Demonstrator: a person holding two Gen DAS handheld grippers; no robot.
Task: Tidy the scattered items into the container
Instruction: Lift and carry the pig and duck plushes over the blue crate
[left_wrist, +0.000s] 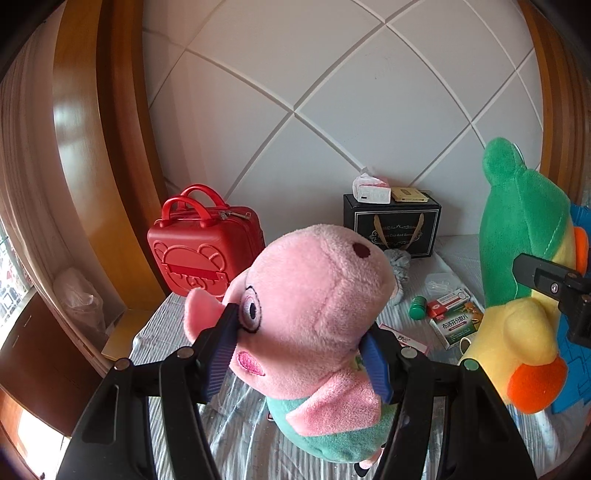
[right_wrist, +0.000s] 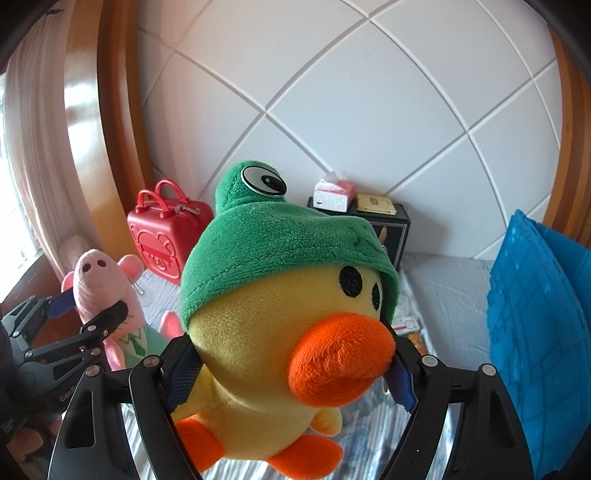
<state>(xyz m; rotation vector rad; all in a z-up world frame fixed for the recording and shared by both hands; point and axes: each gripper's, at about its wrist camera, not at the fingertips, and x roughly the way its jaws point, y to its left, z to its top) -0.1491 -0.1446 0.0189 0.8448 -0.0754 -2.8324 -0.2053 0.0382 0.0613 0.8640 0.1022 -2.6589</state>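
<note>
A pink pig plush (left_wrist: 317, 288) in a green outfit hangs above the bed, and my left gripper (left_wrist: 301, 354) is shut on its head, blue pads at both cheeks. The pig (right_wrist: 99, 288) and left gripper (right_wrist: 88, 306) also show at the left of the right wrist view. A yellow duck plush (right_wrist: 258, 332) with a green frog hat and orange beak is clamped at the head in my right gripper (right_wrist: 291, 373). In the left wrist view the duck (left_wrist: 517, 258) hangs at the right. A blue plastic crate (right_wrist: 539, 332) stands at the right.
On the striped bed sheet (left_wrist: 236, 424) lie medicine boxes (left_wrist: 454, 321), a green bottle (left_wrist: 417, 306) and a grey cloth (left_wrist: 399, 266). A red mini suitcase (left_wrist: 203, 251) and a black gift box (left_wrist: 391, 225) topped with a tissue pack stand against the white padded headboard (left_wrist: 332, 110).
</note>
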